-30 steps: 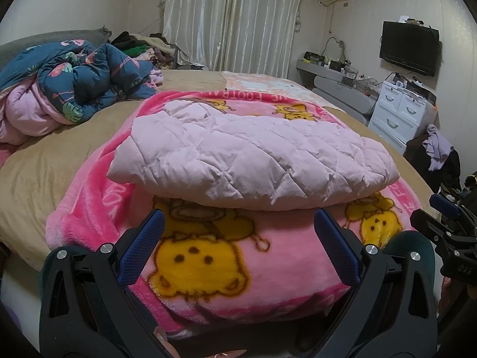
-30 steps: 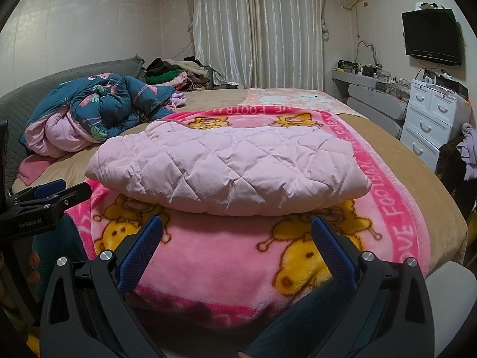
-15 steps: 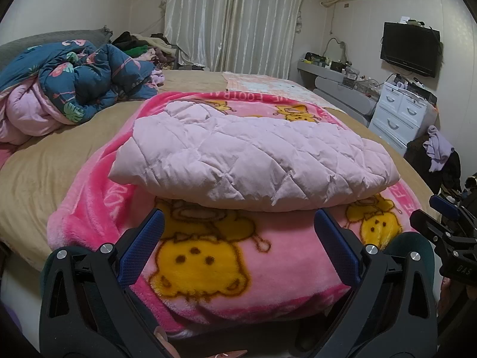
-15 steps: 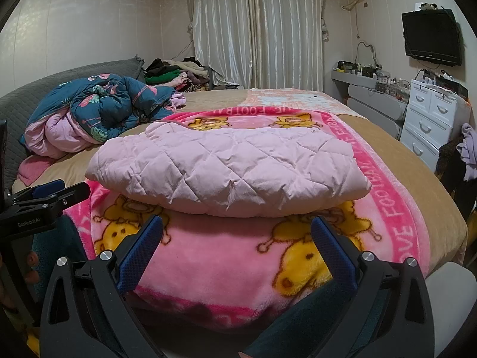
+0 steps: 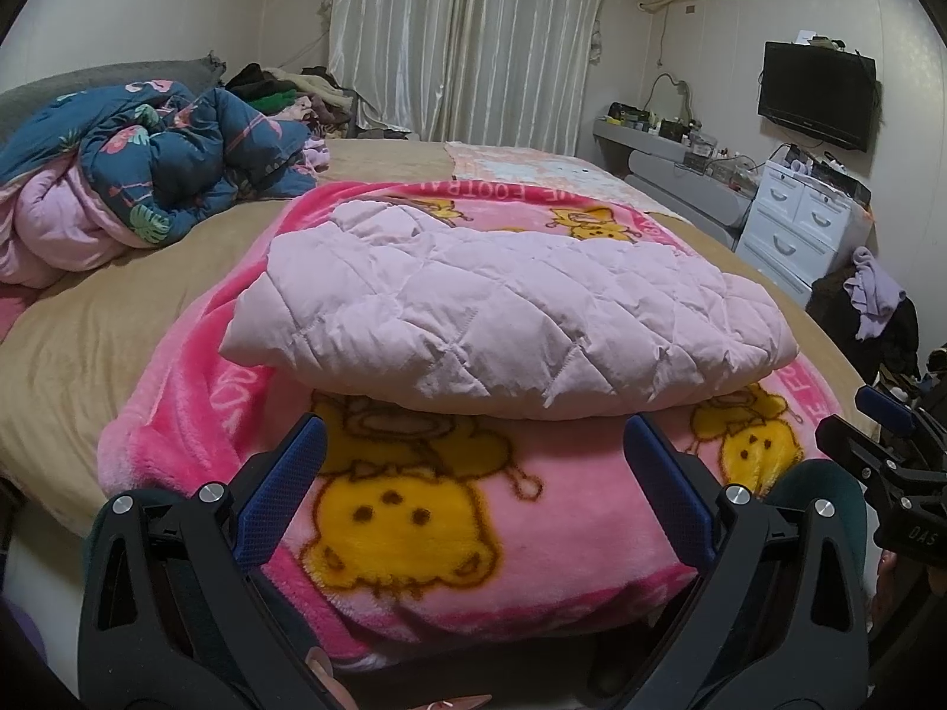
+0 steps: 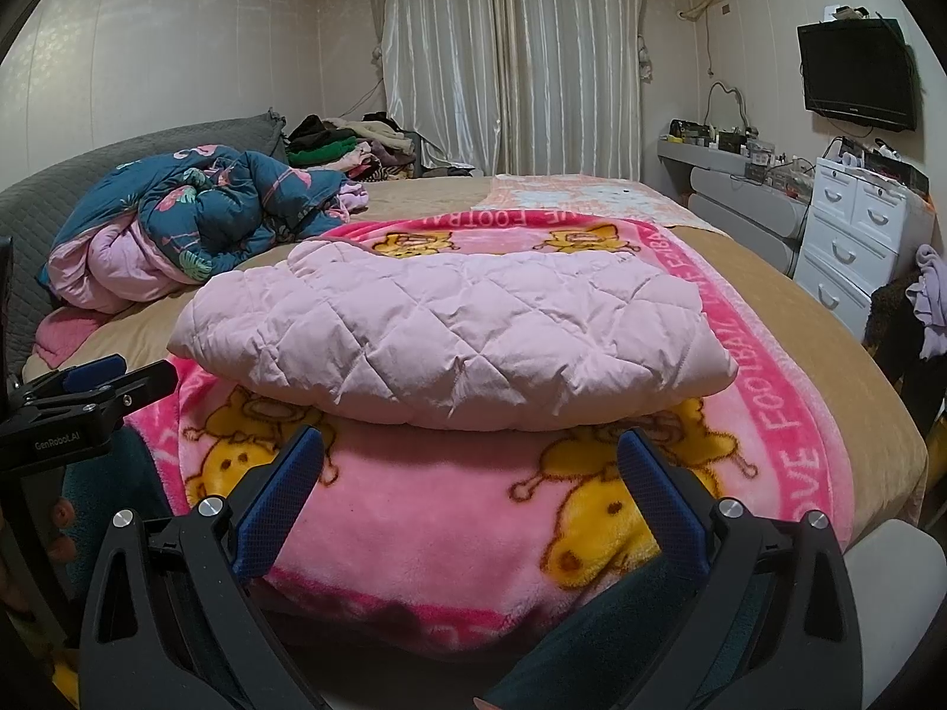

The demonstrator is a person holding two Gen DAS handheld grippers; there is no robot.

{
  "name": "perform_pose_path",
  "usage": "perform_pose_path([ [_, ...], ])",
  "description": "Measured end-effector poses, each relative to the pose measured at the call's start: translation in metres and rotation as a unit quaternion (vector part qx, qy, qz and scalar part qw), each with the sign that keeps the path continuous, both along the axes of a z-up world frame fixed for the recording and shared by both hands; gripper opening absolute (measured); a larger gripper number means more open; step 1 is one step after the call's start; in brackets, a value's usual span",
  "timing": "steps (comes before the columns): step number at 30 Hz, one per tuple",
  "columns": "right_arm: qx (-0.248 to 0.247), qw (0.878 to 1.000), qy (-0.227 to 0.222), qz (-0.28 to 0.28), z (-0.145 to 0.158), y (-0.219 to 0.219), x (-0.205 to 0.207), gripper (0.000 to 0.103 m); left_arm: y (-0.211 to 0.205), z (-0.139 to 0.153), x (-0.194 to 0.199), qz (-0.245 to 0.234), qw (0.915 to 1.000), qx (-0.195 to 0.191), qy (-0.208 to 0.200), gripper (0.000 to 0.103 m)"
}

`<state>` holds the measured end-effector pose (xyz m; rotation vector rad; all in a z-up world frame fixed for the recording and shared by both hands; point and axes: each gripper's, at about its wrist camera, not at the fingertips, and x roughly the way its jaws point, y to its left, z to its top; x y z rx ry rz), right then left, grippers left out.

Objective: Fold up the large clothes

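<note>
Looks nearly done: pink quilted jacket folded on blanket, left gripper and right gripper fingers apart, empty.

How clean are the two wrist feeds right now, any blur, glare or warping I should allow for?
Left wrist: sharp, dim warm light, dark fisheye corners; the quilted pink garment casts a soft shadow on the pink blanket; the open left gripper blocks the bottom. Right wrist: equally sharp, walls bow outward, no glare on the TV; the open right gripper fills the lower frame.
</note>
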<state>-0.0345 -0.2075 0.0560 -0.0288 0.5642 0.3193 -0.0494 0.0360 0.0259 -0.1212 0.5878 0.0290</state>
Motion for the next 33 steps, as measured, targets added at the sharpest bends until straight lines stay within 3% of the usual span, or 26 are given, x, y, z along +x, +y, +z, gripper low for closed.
perform_pose_path([
  [33, -0.002, 1.0, -0.001, -0.001, 0.0007, -0.0012, -0.0004, 0.099, -0.0016, -0.001, -0.0027, -0.012, 0.9999, 0.007, -0.006, 0.094],
])
